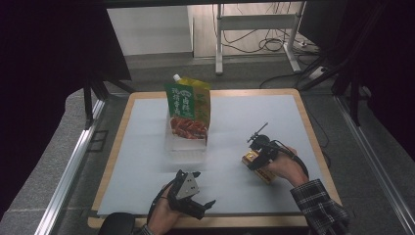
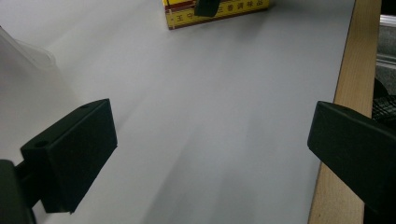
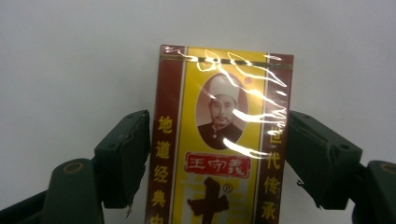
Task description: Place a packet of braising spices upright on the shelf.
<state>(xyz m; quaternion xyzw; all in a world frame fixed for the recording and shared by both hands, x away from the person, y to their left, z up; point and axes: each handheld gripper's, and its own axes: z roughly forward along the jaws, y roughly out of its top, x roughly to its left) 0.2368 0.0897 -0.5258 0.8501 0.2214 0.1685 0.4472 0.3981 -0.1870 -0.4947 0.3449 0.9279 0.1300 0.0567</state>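
Note:
A yellow and dark red box (image 3: 219, 93) with a portrait and red characters lies between the jaws of my right gripper (image 3: 218, 144); both pads touch its long sides. From above, that gripper (image 1: 253, 157) holds the box (image 1: 266, 175) low over the white mat at the right. My left gripper (image 1: 204, 189) hovers near the front edge with its jaws far apart and nothing between them (image 2: 210, 149). It looks across bare mat toward the box (image 2: 224, 11).
A green and yellow spouted pouch (image 1: 188, 107) stands in a clear plastic tub (image 1: 185, 147) at the mat's middle back; the tub's corner (image 2: 23, 51) shows beside the left gripper. The wooden table edge (image 2: 345, 93) borders the mat (image 1: 142, 147).

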